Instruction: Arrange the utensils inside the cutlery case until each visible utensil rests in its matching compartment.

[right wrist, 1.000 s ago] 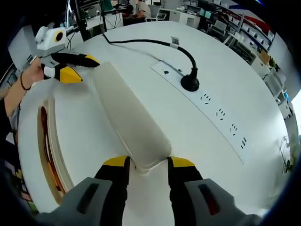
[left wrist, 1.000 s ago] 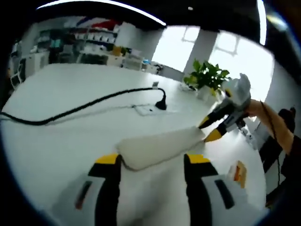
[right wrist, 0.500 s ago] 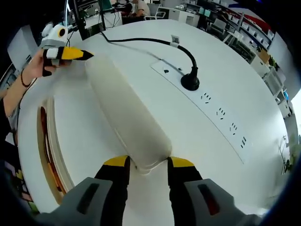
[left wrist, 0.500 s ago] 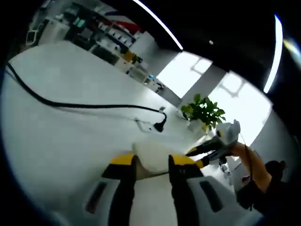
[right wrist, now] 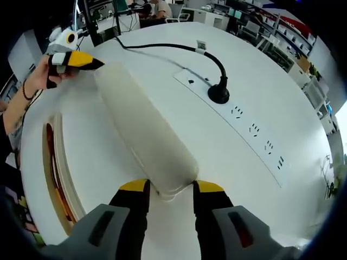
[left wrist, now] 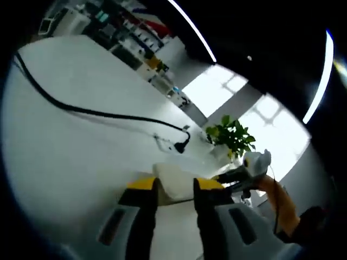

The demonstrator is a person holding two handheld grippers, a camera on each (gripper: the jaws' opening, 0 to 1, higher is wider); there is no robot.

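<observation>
- Two grippers hold one long, pale cutlery-case lid (right wrist: 146, 135), one at each end, over a round white desk (right wrist: 260, 179).
- No brand, label or writing can be read anywhere; the only marks on the desk are the socket slots of a white power strip (right wrist: 238, 116) (too small to carry legible text).
- In the right gripper view, the right gripper (right wrist: 168, 190) has its yellow-tipped fingers (right wrist: 134, 187) closed onto the near, rounded end of the lid, one on each side.
- At the far end of the lid in that view, the left gripper (right wrist: 81, 60) comes in from the left, held in a person's hand (right wrist: 38, 81); its fingers meet the lid's far corner.
- In the left gripper view, the left gripper's own fingers (left wrist: 142, 185) stand narrowly apart with the lid's end (left wrist: 173, 181) clamped between them, and the right gripper (left wrist: 238, 176) shows beyond it, held by a hand.
- The open cutlery case (right wrist: 57, 173) lies on the desk to the left of the lid in the right gripper view, with brownish utensils (right wrist: 54, 168) inside; which compartments they lie in cannot be told.
- A black cable (right wrist: 162, 47) runs across the desk to a black plug (right wrist: 219, 95) seated in the power strip, just beside the lid's path.
- A green potted plant (left wrist: 230, 135) stands at the desk's far edge by bright windows; shelves line the room behind.
</observation>
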